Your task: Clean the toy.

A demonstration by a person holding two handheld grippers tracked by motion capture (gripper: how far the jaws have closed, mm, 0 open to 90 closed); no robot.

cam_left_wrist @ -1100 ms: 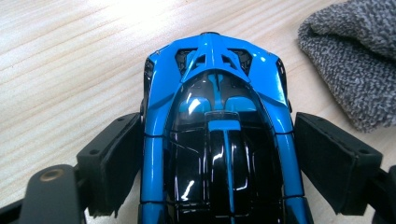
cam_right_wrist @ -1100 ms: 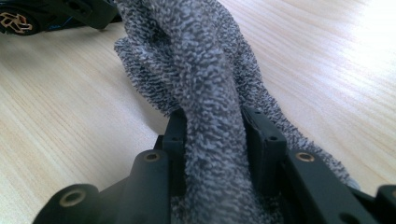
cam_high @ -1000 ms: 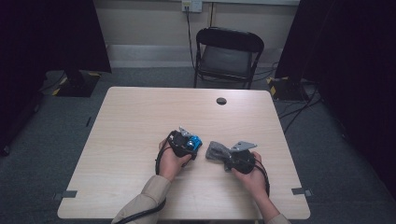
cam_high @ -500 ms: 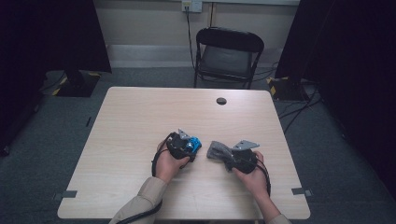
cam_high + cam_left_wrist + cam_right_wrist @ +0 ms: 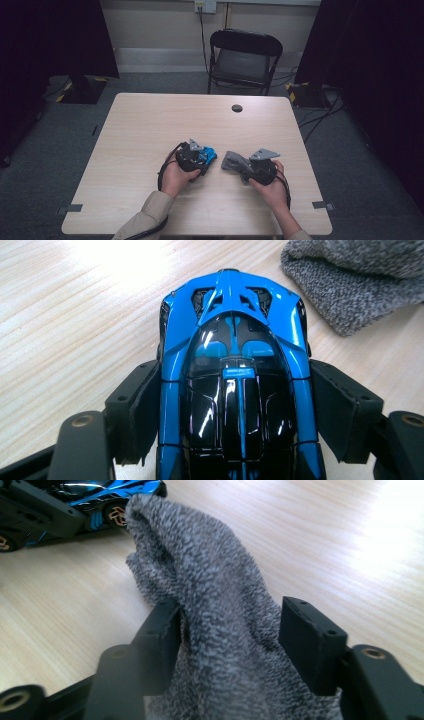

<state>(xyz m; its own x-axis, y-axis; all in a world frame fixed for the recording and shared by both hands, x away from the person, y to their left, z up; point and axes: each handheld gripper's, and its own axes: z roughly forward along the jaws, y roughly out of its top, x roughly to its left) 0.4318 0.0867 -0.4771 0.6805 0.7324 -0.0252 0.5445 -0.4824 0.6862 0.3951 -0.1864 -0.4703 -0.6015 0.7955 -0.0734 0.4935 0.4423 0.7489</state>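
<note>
A blue and black toy car [image 5: 235, 365] stands on the table, and my left gripper [image 5: 240, 410] is shut on it, a pad pressed to each flank. Its jaws have just been closing on the car. From above, the left gripper [image 5: 206, 158] and the car [image 5: 210, 155] sit left of centre. A grey knitted cloth [image 5: 220, 610] lies bunched between the pads of my right gripper [image 5: 235, 642]. Those jaws have just been opening and stand loose around it. The cloth [image 5: 231, 161] lies just right of the car, a small gap between them, with the right gripper [image 5: 237, 167] behind it.
The light wooden table [image 5: 150, 125] has a round black cable hole [image 5: 237, 108] near its far edge. A black folding chair [image 5: 244, 55] stands beyond that edge. Cables run over the floor at the right, and dark curtains hang on both sides.
Both hands stay where they were. The car and the cloth keep their places on the table.
</note>
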